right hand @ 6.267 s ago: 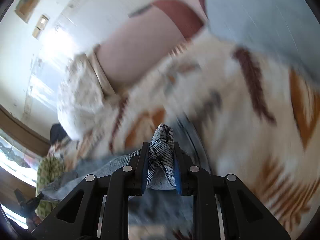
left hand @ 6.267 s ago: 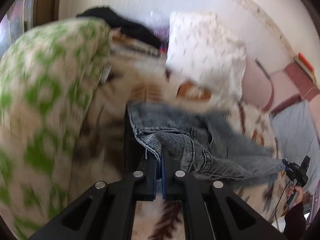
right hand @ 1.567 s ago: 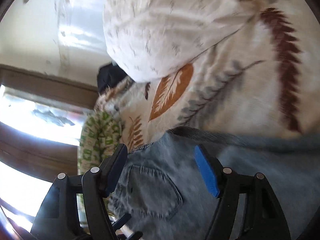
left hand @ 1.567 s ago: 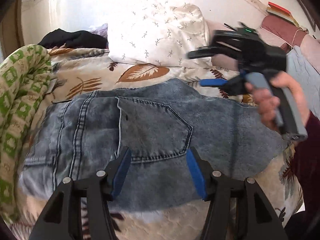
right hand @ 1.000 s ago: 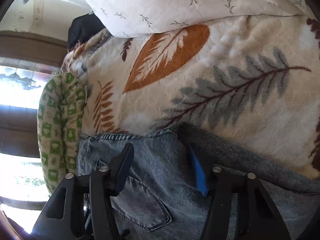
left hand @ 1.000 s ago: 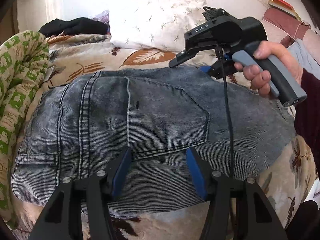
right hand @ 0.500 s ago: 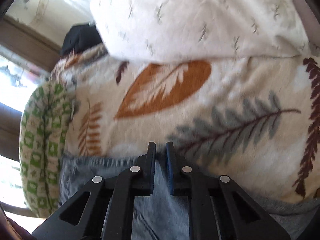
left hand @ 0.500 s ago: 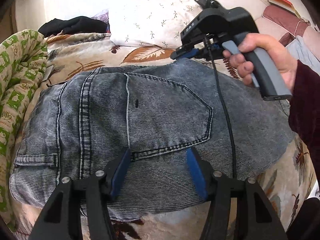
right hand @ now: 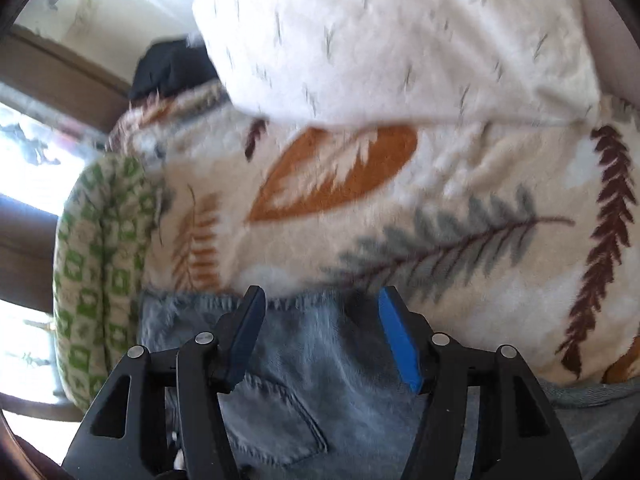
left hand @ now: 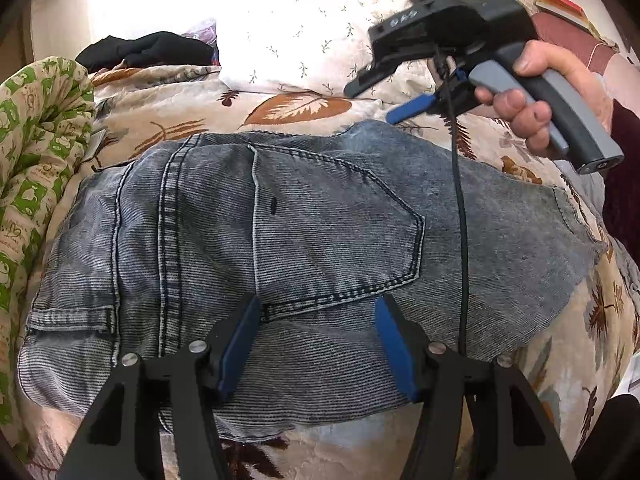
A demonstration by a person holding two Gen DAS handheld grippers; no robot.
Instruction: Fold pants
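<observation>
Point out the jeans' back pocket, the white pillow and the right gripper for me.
back pocket (left hand: pixel 332 232): left wrist view, middle of the pocket panel.
white pillow (right hand: pixel 400 36): right wrist view, its front face.
right gripper (right hand: pixel 320 336): right wrist view, between its open fingertips.

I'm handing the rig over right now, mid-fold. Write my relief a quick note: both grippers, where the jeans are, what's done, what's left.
Left gripper: open, nothing held, hovering over the jeans just below the back pocket.
Right gripper: jaws have just been opening; open now, empty, above the jeans' far edge by the pillow.
Jeans: lying as a folded bundle on the leaf-print blanket, back pocket up, green patterned quilt beside them.
Done: folded into a compact bundle and released.
Left: perhaps smoothing the far edge; I can't tell whether another fold is intended.
</observation>
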